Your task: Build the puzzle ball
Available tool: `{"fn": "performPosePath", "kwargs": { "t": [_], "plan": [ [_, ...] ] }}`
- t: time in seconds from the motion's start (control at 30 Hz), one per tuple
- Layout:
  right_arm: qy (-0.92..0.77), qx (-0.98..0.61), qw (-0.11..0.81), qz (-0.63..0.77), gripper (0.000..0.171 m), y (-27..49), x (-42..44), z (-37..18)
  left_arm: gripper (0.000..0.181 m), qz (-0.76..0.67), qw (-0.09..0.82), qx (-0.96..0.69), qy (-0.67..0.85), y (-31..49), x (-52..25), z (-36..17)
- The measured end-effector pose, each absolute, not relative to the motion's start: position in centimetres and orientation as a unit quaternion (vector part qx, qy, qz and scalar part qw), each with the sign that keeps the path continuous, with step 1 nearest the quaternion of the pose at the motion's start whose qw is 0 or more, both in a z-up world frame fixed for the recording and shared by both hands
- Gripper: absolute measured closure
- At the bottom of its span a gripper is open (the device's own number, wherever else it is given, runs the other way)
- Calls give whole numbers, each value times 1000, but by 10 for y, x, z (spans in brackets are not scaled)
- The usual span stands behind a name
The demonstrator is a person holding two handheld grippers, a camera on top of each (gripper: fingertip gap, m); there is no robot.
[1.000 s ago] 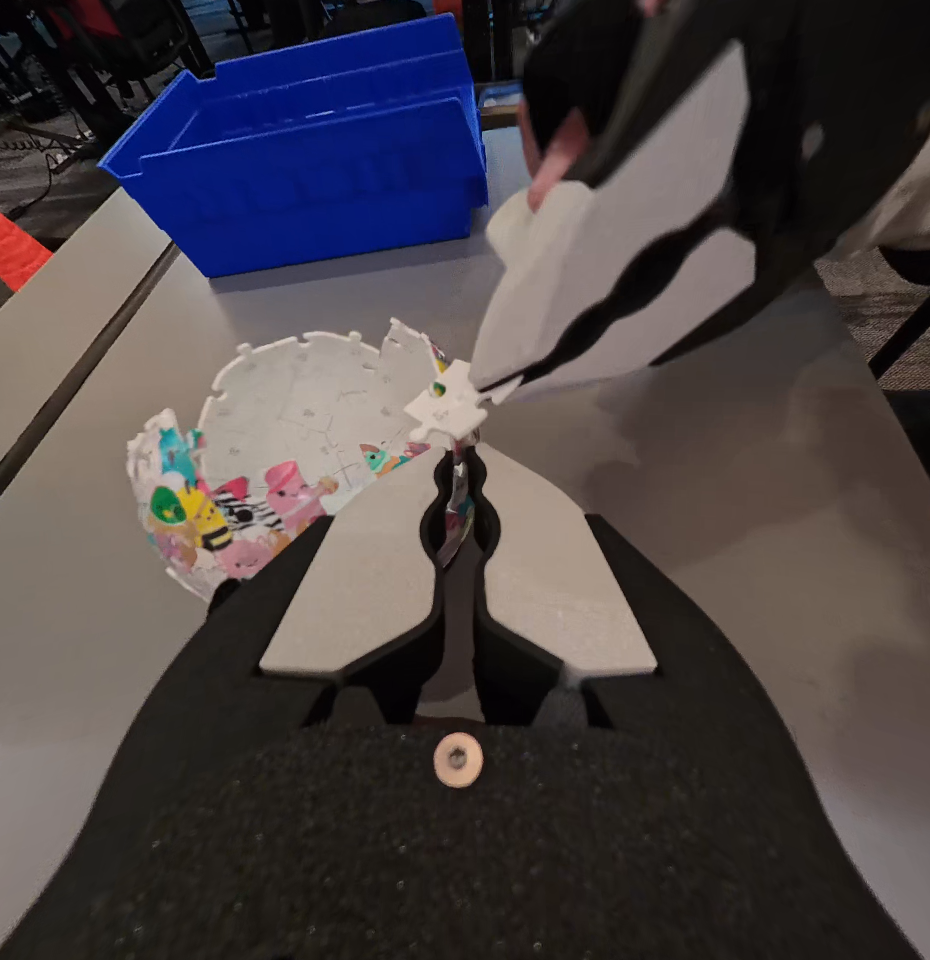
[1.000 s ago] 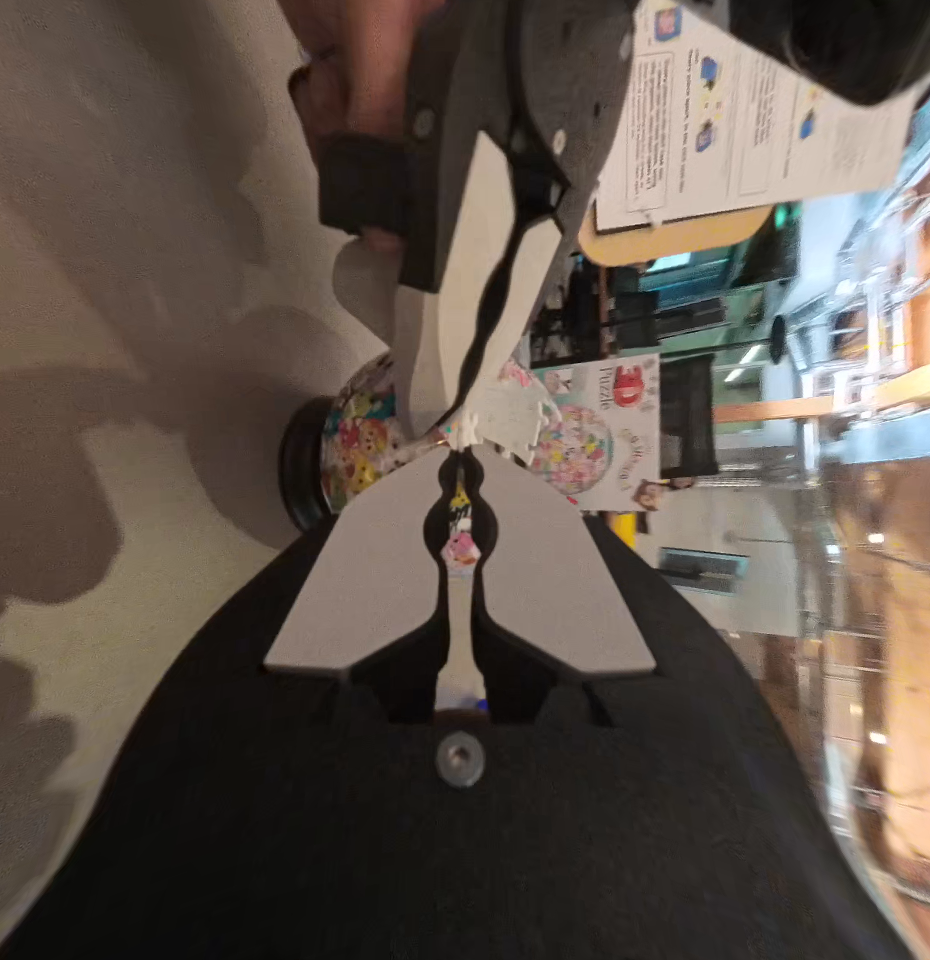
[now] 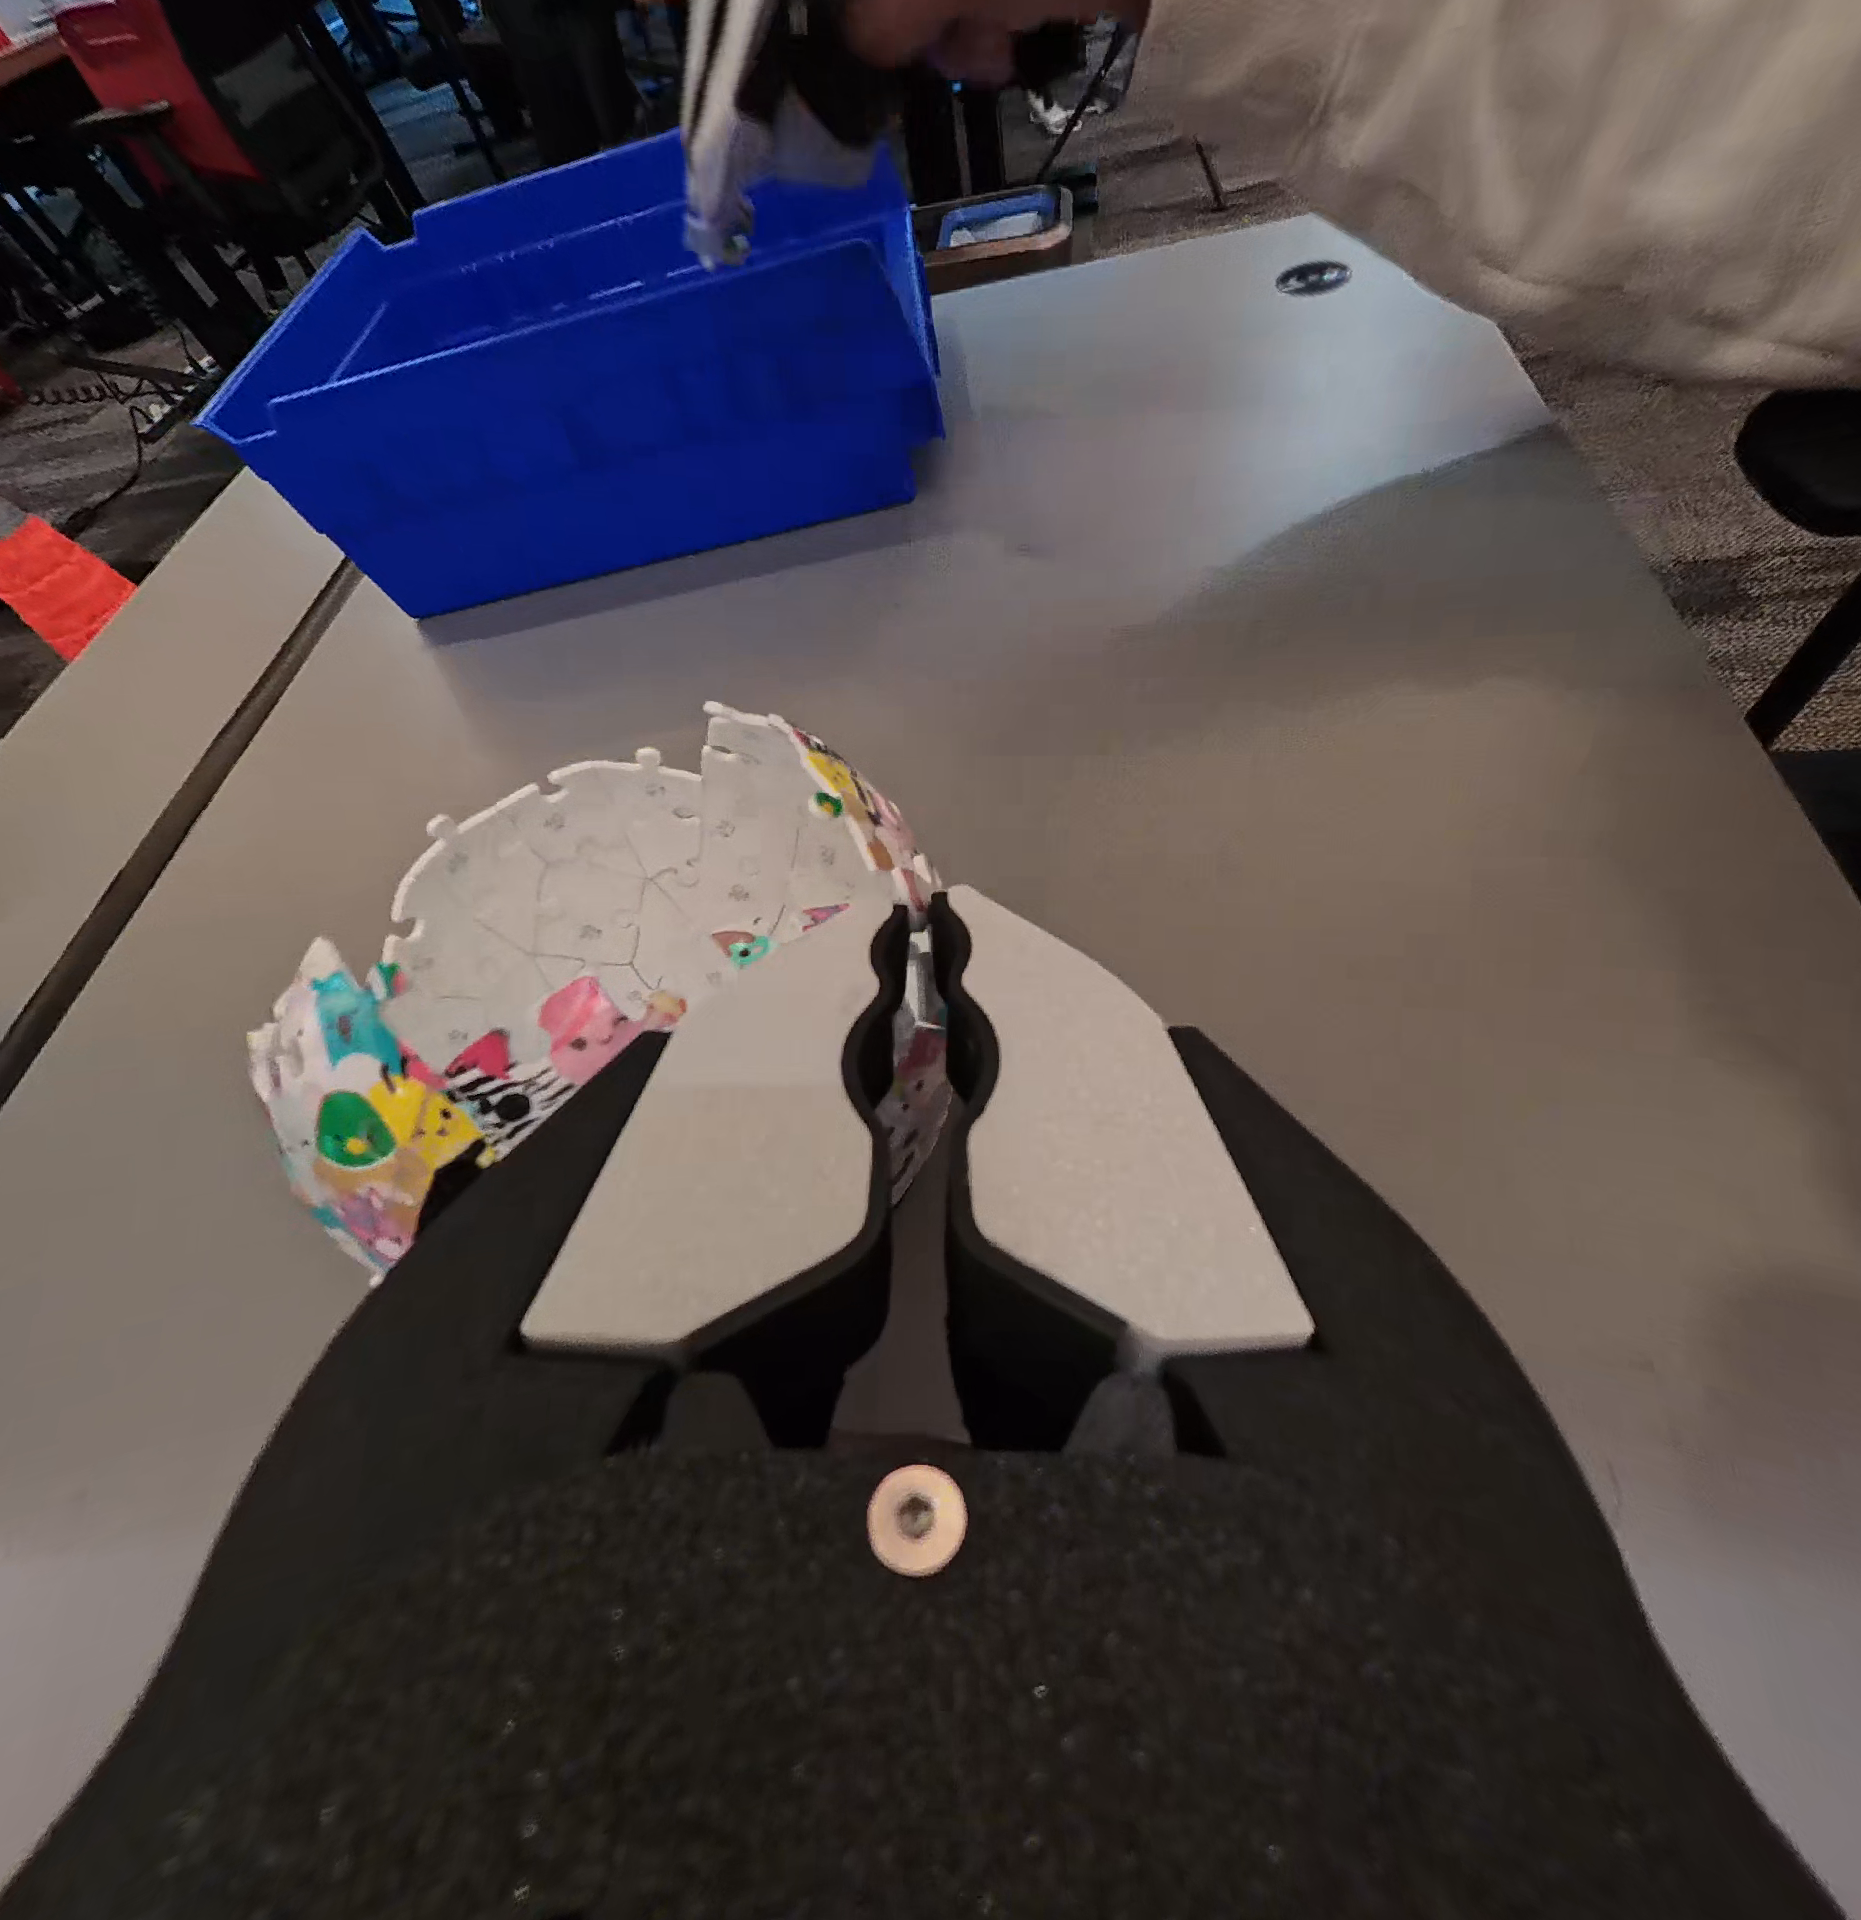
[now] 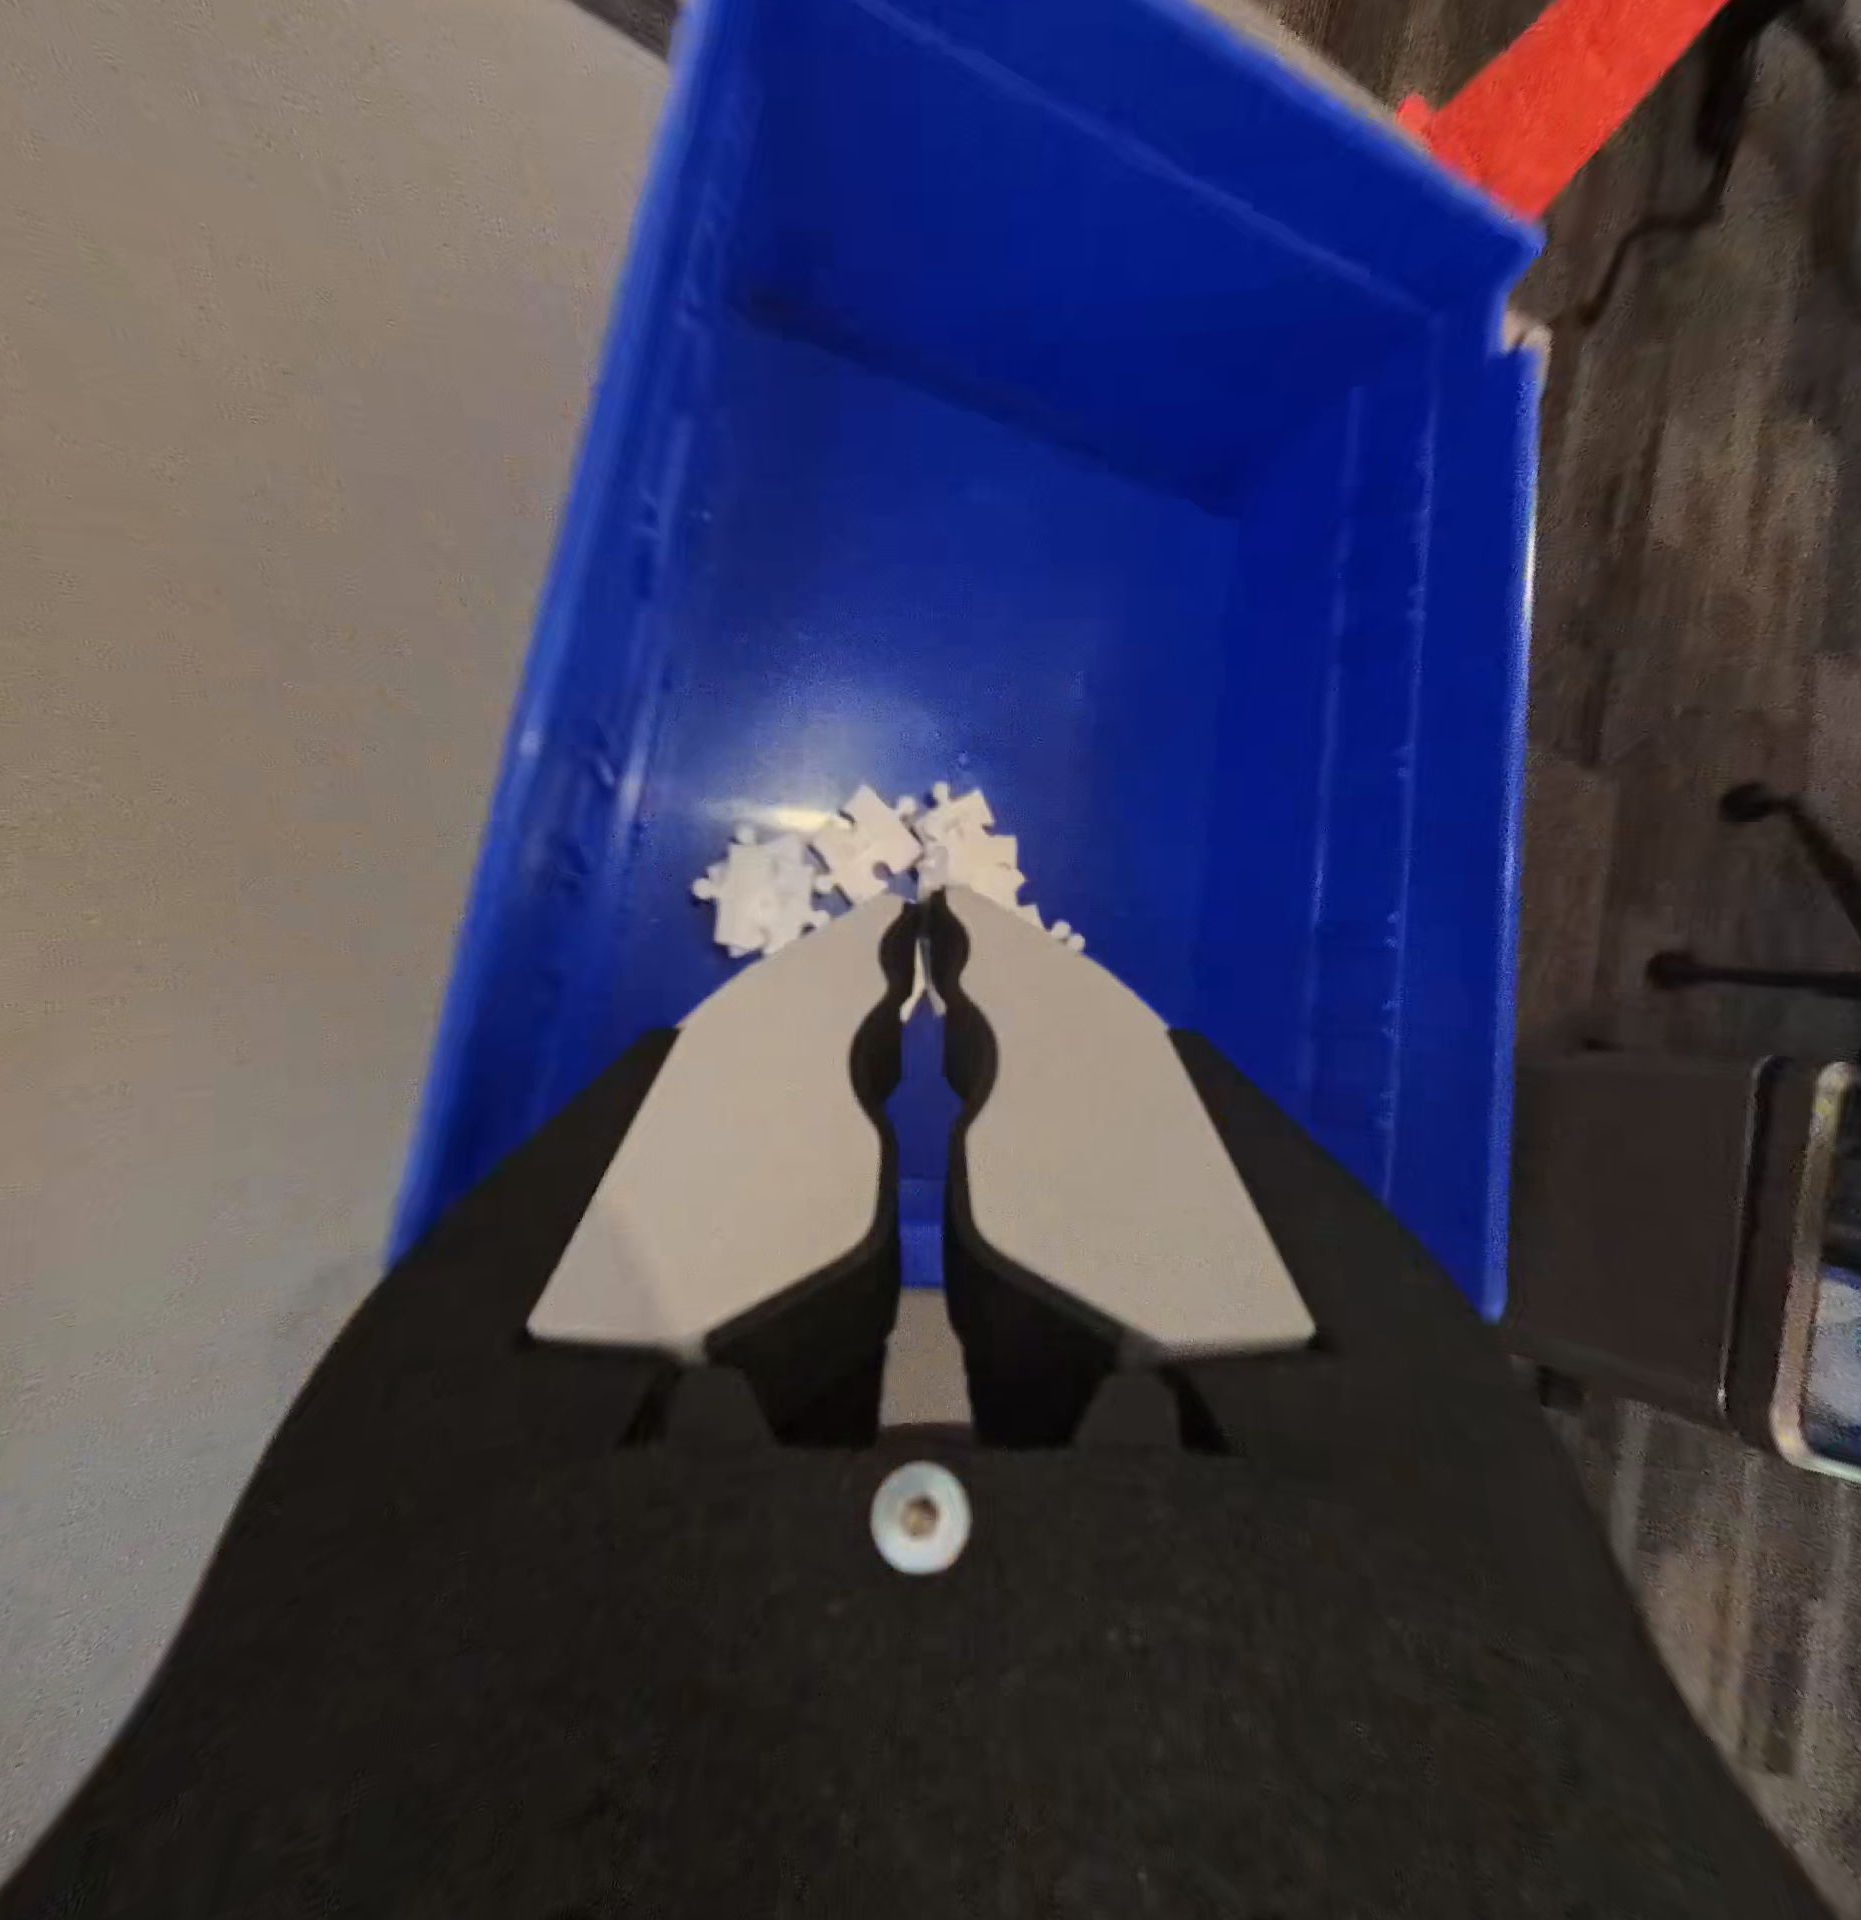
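Left gripper (image 3: 918,914), jaws clamped on the half-built puzzle ball's (image 3: 593,977) rim on the table; right gripper (image 4: 921,909), jaws nearly closed, apparently pinching one of the loose pieces (image 4: 864,868) directly ahead in the blue bin (image 4: 1113,623).

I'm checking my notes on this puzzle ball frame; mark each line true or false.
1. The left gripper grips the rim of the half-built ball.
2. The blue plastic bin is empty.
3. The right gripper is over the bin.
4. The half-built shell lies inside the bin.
1. True: the left gripper is shut on the rim of the colourful half-built puzzle ball shell.
2. False: the blue plastic bin holds a few loose white puzzle pieces.
3. True: the right gripper points down into it.
4. False: the shell rests on the grey table, in front of the bin.
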State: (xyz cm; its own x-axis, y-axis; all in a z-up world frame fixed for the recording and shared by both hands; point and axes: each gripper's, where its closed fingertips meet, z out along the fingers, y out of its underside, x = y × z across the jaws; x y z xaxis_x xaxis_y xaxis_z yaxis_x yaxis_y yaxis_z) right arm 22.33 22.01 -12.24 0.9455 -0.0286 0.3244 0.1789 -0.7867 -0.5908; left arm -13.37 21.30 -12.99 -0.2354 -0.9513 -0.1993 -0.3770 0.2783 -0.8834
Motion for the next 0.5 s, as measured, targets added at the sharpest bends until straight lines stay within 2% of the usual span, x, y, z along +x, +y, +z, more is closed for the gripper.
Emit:
{"fn": "performPosePath", "kwargs": {
  "t": [0.07, 0.13, 0.17, 0.23, 0.3, 0.33, 0.4, 0.43, 0.5],
  "plan": [
    [-34, -937, 319, -139, 168, 221, 238, -147, 178, -367, 396, -478, 693, 213, -133, -130],
    [-34, -945, 293, -139, 138, 220, 242, -167, 177, -371, 400, -480, 687, 214, -132, -130],
    [-34, -948, 279, -150, 132, 218, 242, -169, 177, -375, 402, -482, 682, 215, -131, -129],
    [-46, -939, 288, -183, 133, 218, 230, -148, 177, -384, 404, -479, 678, 215, -131, -128],
    [-79, -912, 350, -196, 138, 226, 189, -101, 170, -395, 414, -468, 674, 213, -133, -122],
    [-107, -897, 396, -165, 143, 233, 153, -78, 162, -411, 412, -459, 671, 210, -135, -117],
    [-189, -858, 478, 11, 150, 242, 48, -46, 158, -450, 398, -444, 664, 202, -141, -106],
    [-225, -838, 487, 102, 150, 241, 0, -39, 157, -463, 397, -439, 660, 202, -143, -101],
    [-295, -827, 420, 229, 144, 238, -68, -46, 157, -474, 412, -430, 649, 207, -151, -89]
  ]
}}
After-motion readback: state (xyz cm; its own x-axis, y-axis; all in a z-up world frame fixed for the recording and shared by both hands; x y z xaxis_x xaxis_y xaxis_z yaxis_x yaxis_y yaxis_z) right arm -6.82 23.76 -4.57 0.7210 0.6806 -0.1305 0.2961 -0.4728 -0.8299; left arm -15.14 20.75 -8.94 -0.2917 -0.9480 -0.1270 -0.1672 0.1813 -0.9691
